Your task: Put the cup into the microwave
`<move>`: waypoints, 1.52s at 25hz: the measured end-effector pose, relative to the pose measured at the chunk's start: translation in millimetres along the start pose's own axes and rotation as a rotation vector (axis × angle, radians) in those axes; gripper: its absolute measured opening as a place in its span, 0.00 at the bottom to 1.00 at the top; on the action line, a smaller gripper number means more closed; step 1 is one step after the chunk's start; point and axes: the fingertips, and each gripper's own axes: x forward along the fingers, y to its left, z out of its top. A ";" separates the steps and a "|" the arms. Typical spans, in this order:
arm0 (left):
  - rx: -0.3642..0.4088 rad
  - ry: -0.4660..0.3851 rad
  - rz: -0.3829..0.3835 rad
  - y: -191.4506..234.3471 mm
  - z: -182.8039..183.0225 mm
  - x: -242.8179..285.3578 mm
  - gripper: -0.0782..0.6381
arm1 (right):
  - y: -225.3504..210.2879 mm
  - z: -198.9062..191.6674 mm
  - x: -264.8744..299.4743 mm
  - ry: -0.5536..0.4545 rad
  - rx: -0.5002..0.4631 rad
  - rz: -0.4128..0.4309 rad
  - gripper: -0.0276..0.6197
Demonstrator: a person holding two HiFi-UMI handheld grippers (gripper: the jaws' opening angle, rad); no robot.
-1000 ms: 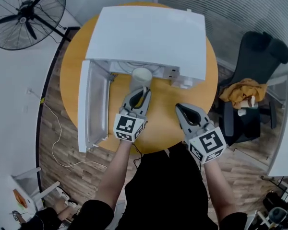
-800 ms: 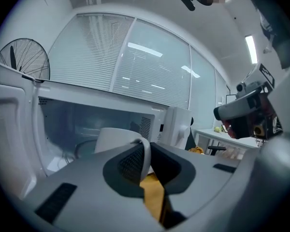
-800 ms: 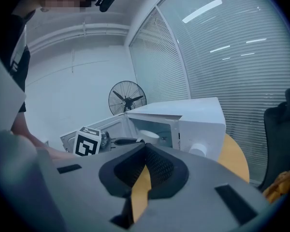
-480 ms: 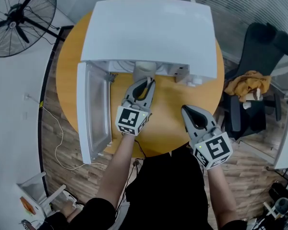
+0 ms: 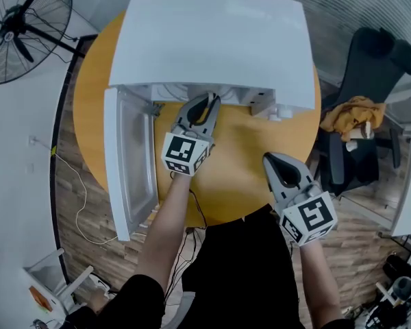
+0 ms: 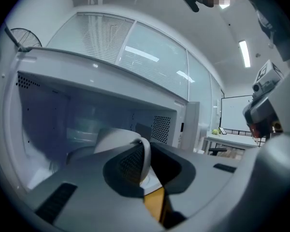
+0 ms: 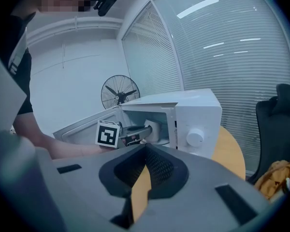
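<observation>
The white microwave (image 5: 212, 40) stands on the round yellow table (image 5: 240, 163) with its door (image 5: 127, 163) swung open to the left. My left gripper (image 5: 211, 100) reaches into the oven's mouth. In the left gripper view the left gripper (image 6: 146, 151) is shut on the handle of the white cup (image 6: 113, 138), which sits inside the cavity. The microwave's top hides the cup in the head view. The right gripper view shows the cup (image 7: 155, 128) just inside the opening. My right gripper (image 5: 268, 157) hangs over the table's near right, shut on nothing.
A black floor fan (image 5: 20, 26) stands at the far left. A dark chair with an orange cloth (image 5: 359, 125) is at the right. A white cable (image 5: 79, 197) trails over the wooden floor. The microwave's knob (image 7: 194, 137) faces the right gripper.
My left gripper has carried the cup forward into the microwave, so the cup has gone out of the head view. The right gripper has drifted back a little toward the person.
</observation>
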 end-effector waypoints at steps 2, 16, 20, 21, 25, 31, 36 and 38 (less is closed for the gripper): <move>-0.006 -0.010 -0.005 1.6 -3.4 1.6 0.15 | 0.1 -1.5 -1.0 0.008 -0.002 -0.003 0.06; -0.025 -0.006 0.059 23.6 -22.4 -10.8 0.15 | 4.7 -11.3 3.5 0.037 0.008 0.010 0.06; -0.032 0.018 0.086 30.5 -32.8 -14.4 0.16 | 5.3 -12.8 4.9 0.042 0.011 0.015 0.06; -0.032 0.022 0.095 32.0 -34.8 -15.0 0.16 | 5.3 -13.2 5.0 0.043 0.011 0.015 0.06; -0.019 0.036 0.128 35.2 -37.1 -15.3 0.16 | 4.6 -15.1 5.8 0.046 0.017 0.017 0.06; 0.015 0.060 0.194 40.6 -37.7 -16.1 0.16 | 5.6 -13.0 7.8 0.044 0.023 0.019 0.06; 0.024 0.089 0.263 52.9 -37.3 -13.5 0.16 | 2.4 -11.5 7.2 0.038 0.030 0.012 0.06; 0.019 0.089 0.262 55.5 -36.3 -12.6 0.16 | 1.6 -11.8 6.9 0.037 0.034 0.008 0.06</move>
